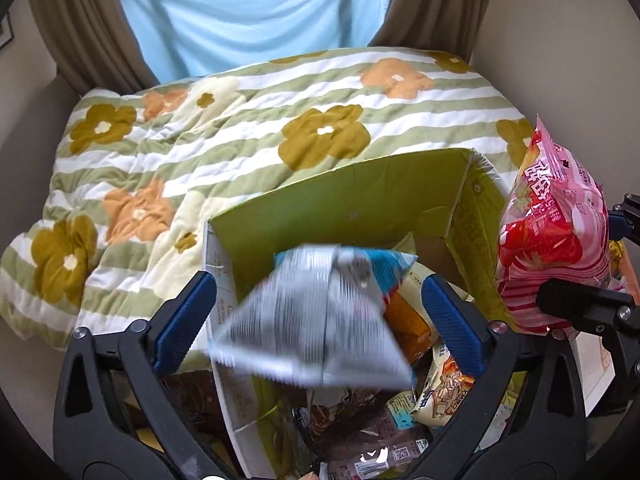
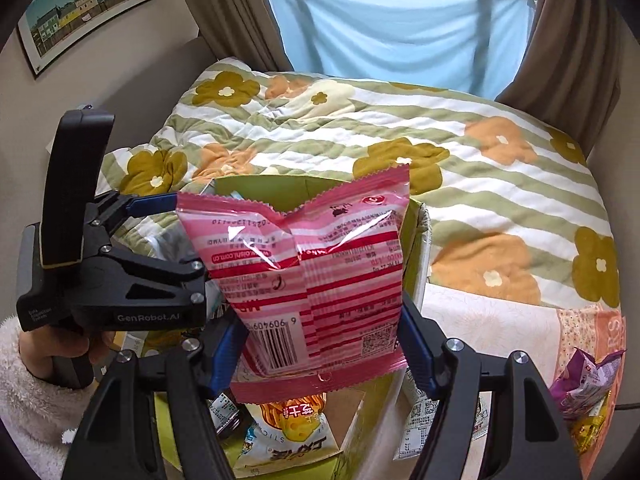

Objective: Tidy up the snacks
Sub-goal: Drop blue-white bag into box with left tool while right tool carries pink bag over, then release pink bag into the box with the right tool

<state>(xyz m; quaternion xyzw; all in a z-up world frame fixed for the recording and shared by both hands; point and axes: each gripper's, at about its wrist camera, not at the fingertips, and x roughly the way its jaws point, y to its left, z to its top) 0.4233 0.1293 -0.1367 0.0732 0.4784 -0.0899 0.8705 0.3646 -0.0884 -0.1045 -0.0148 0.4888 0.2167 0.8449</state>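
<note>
The left gripper [image 1: 320, 312] is wide open, and a blurry white bag [image 1: 316, 320] sits loose between its fingers, above the green box [image 1: 340, 200] of snacks. The right gripper [image 2: 324, 344] squeezes a pink bag [image 2: 312, 272] over that box.

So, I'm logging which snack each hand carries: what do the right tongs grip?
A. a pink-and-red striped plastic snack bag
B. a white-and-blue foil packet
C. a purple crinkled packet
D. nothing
A: the right tongs are clamped on the lower end of the pink-and-red striped plastic snack bag, held upright above the green cardboard box.
</note>
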